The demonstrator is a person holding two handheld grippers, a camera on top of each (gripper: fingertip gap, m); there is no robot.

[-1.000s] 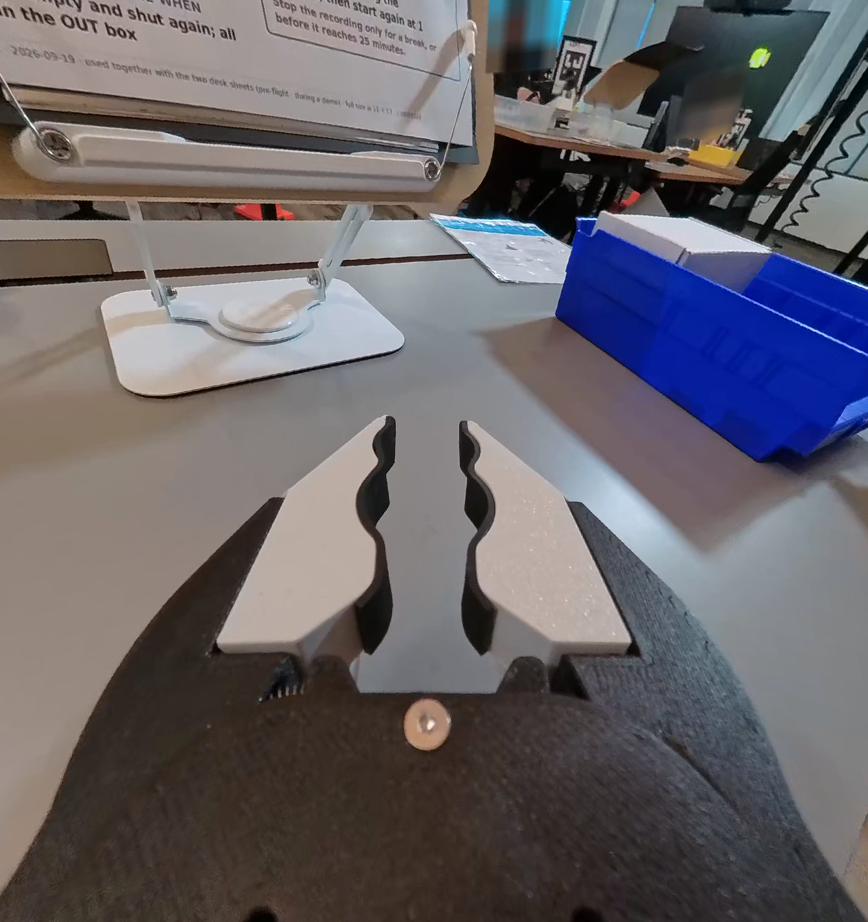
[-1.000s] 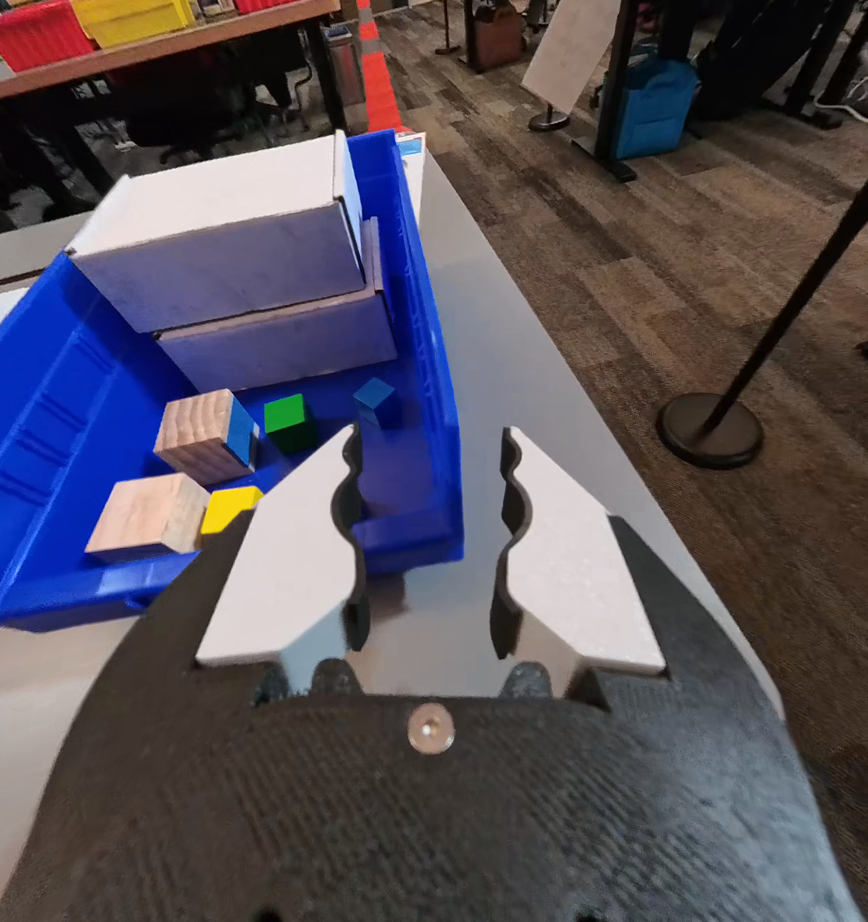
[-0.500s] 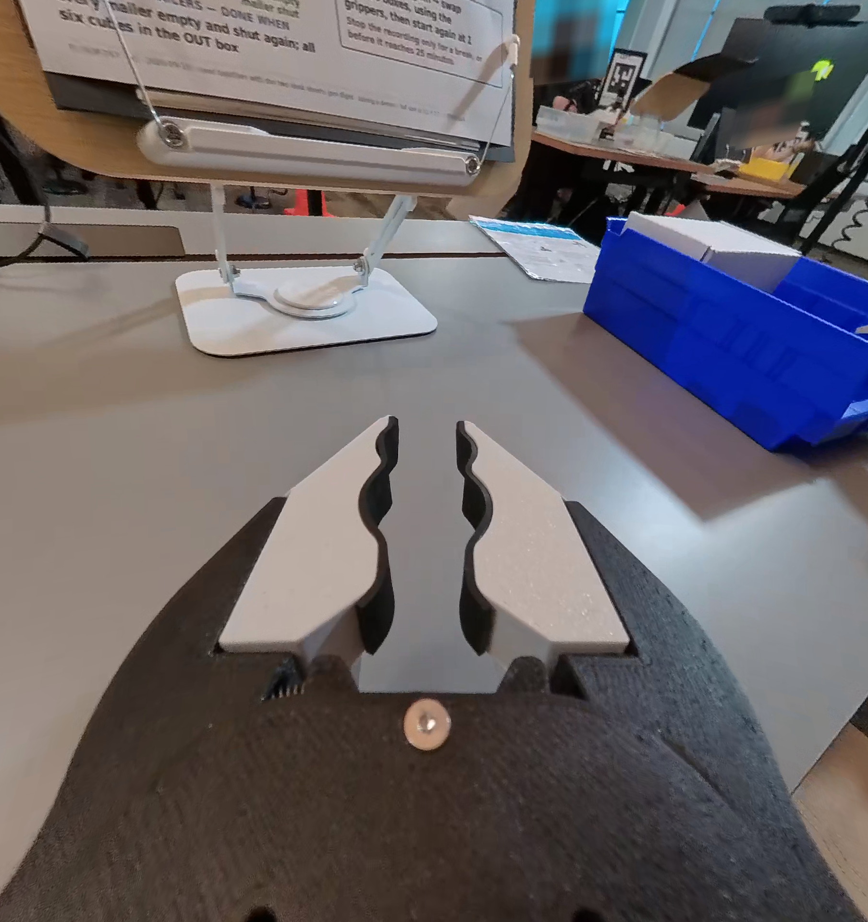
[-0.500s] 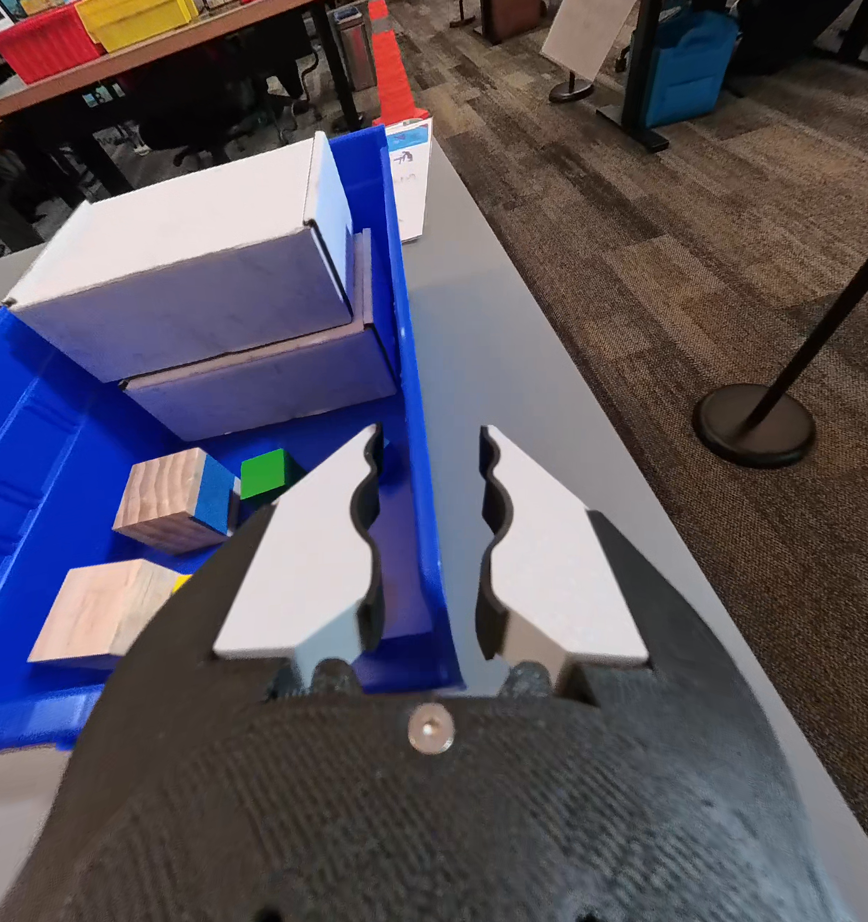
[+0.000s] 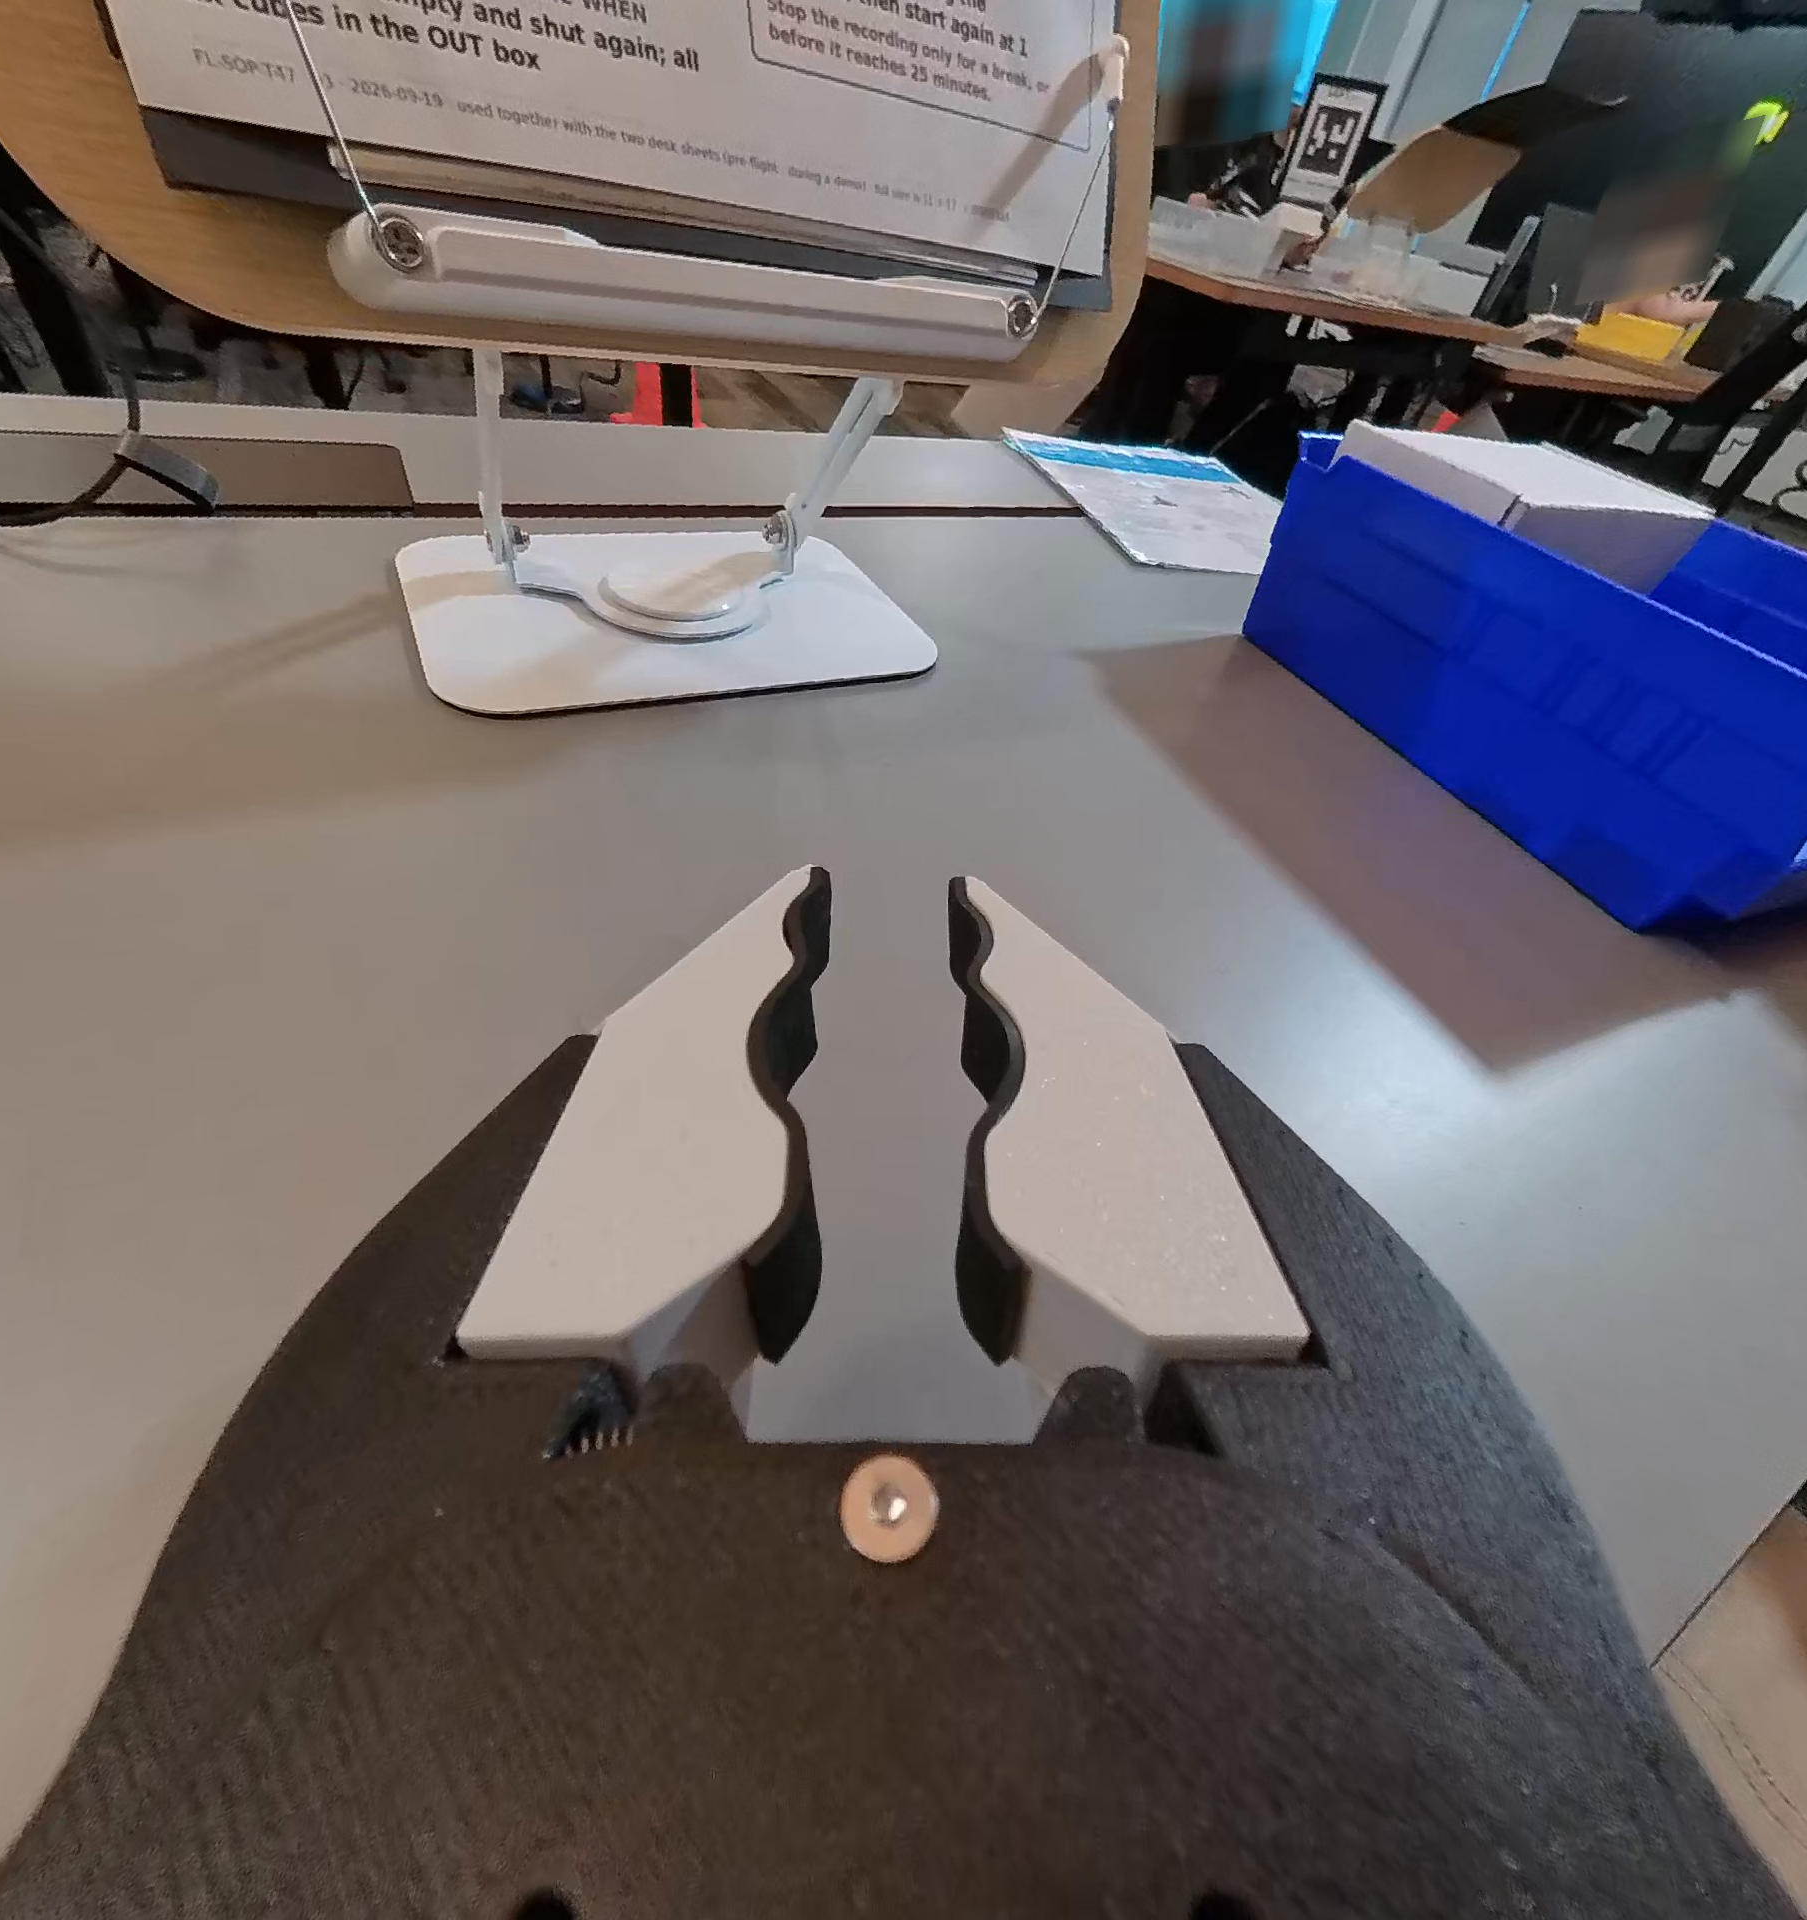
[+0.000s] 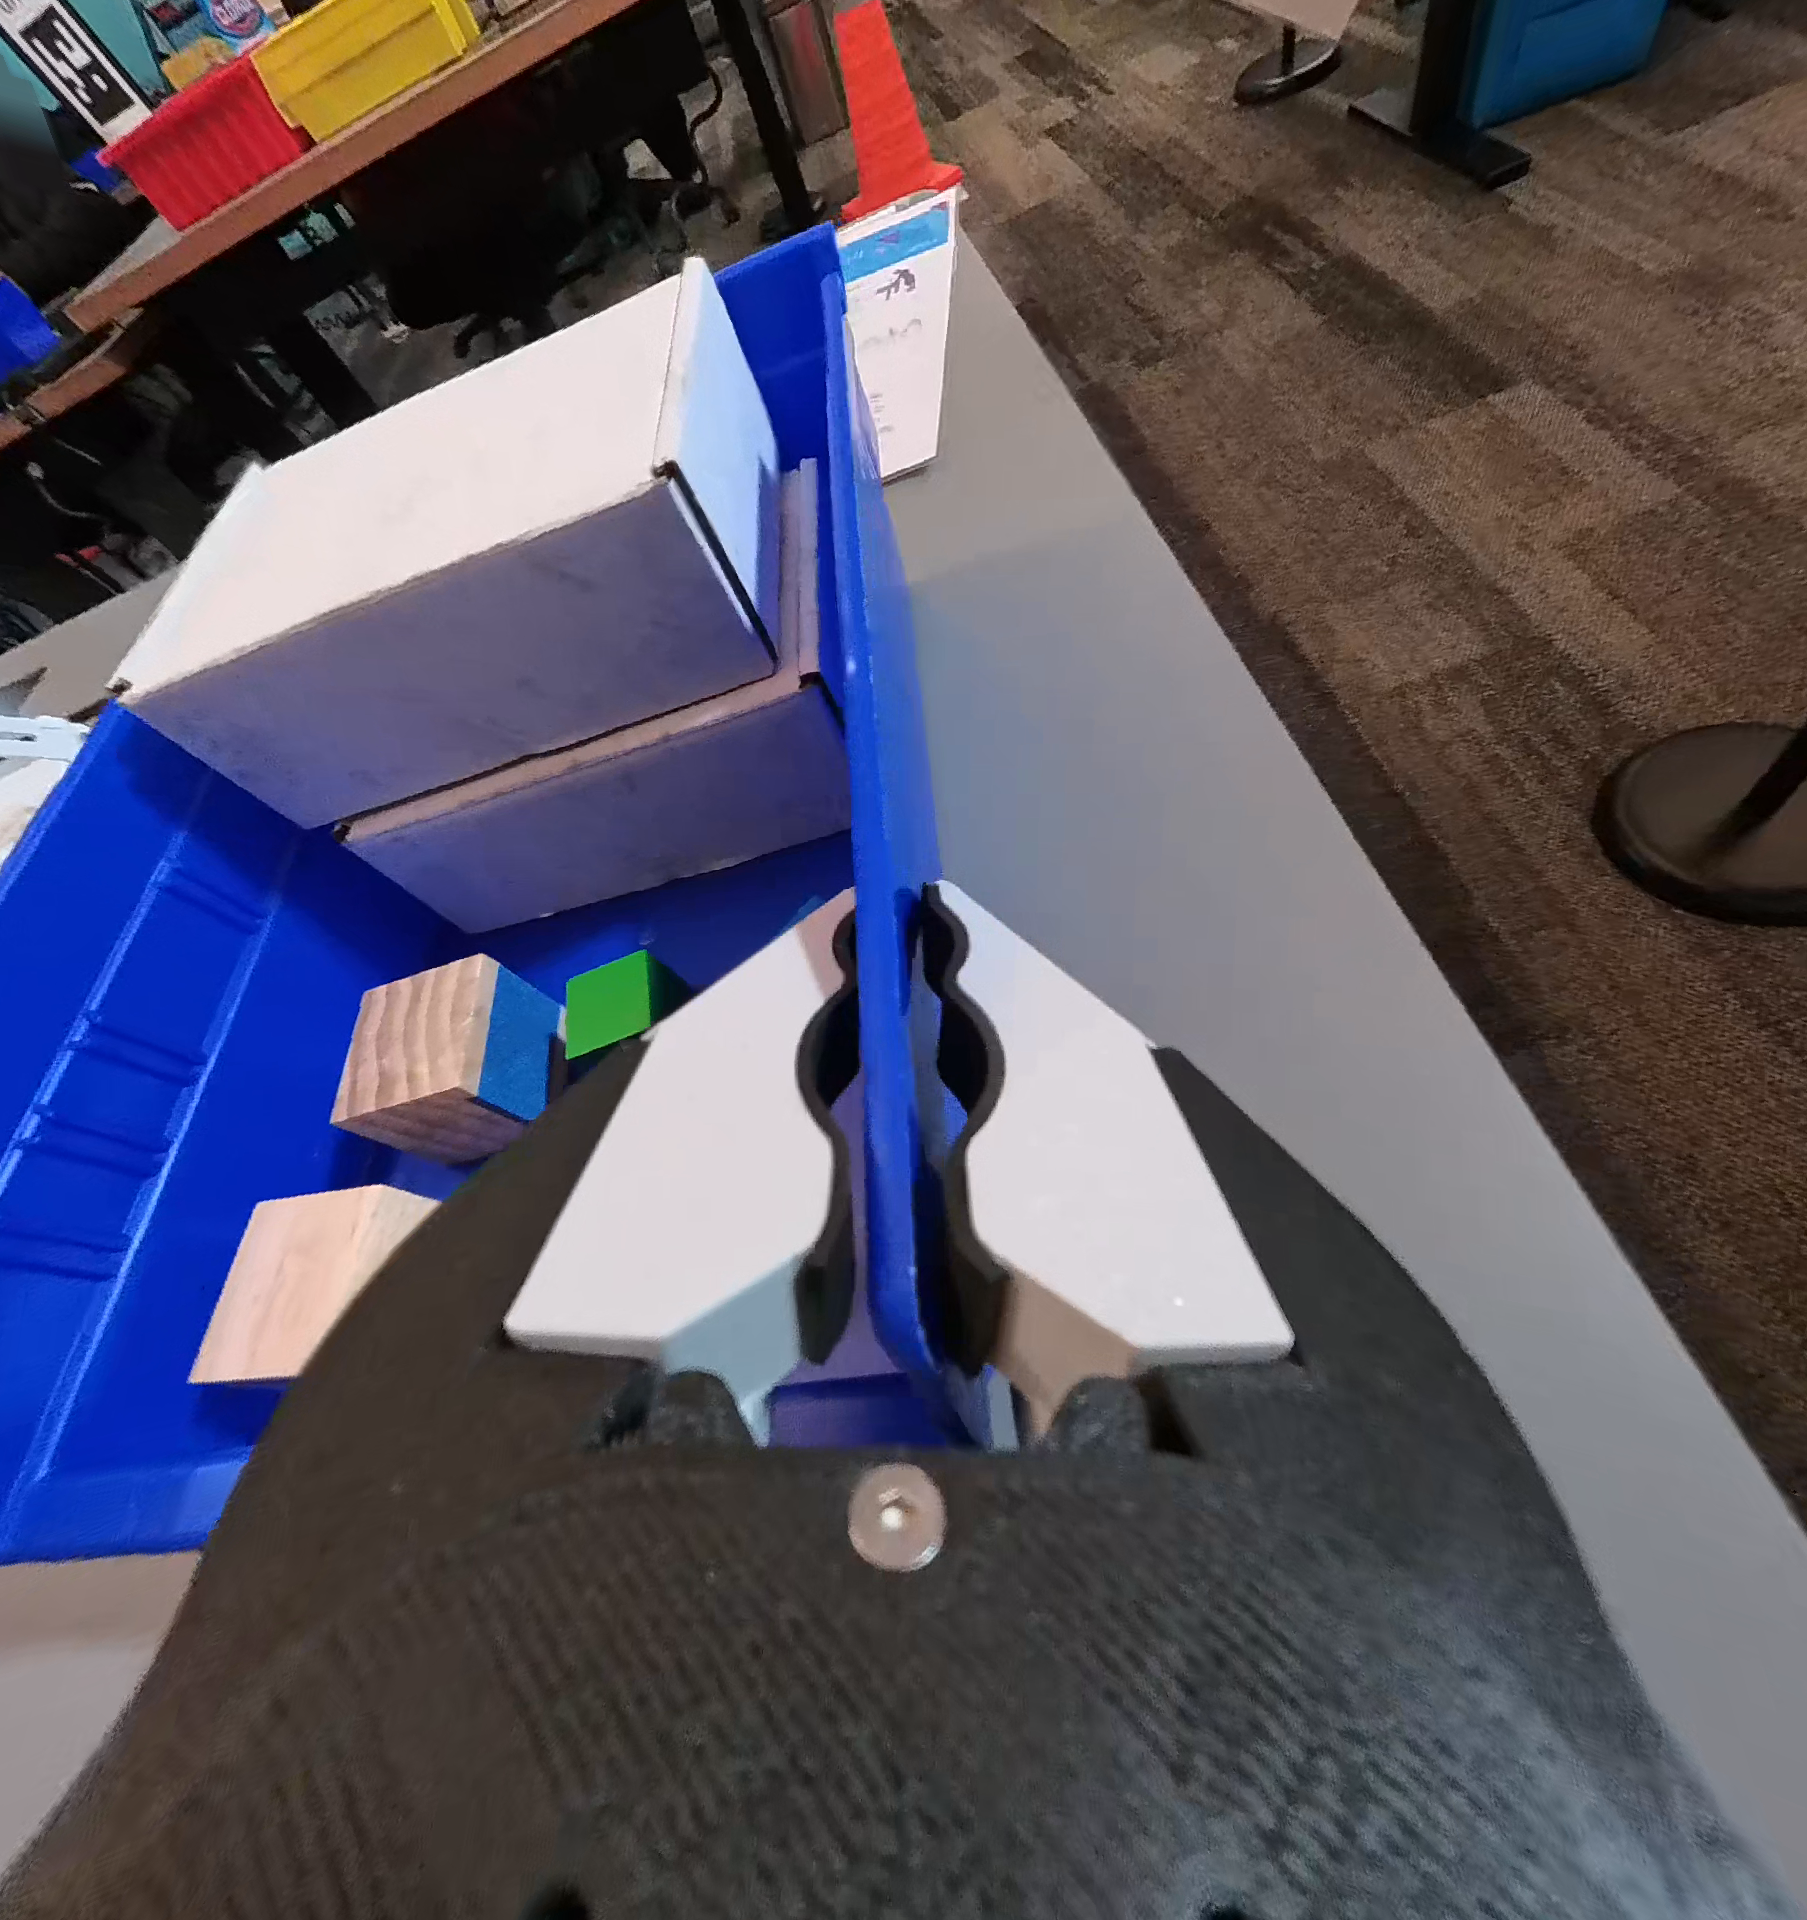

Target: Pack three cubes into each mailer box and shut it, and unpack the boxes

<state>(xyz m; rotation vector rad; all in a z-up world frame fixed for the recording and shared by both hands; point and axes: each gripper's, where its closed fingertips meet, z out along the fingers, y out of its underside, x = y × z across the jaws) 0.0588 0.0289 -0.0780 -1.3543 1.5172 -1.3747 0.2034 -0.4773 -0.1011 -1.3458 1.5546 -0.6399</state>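
The left wrist view shows the left gripper (image 5: 888, 883) at lower centre, jaws parted with nothing between them, over the bare grey table (image 5: 255, 935). A white document stand (image 5: 670, 623) carrying a printed sheet occupies the upper left. The blue bin (image 5: 1564, 707) sits at the right edge, seen from outside; only the top of one white mailer box (image 5: 1501, 483) shows above its wall.

The right wrist view shows the bin's interior. In its upper left part, two closed white mailer boxes are stacked: the upper mailer box (image 6: 463, 592) lies on the lower mailer box (image 6: 608, 831), long axes running left to right across the frame. Below them, on the bin floor, lie a wood-and-blue cube (image 6: 442, 1049), a green cube (image 6: 618, 1003) and a plain wood cube (image 6: 296, 1283), partly hidden. At centre, the right gripper (image 6: 886, 914) is clamped on the blue bin's side wall (image 6: 868, 582), which runs from the jaws toward the top of the frame.
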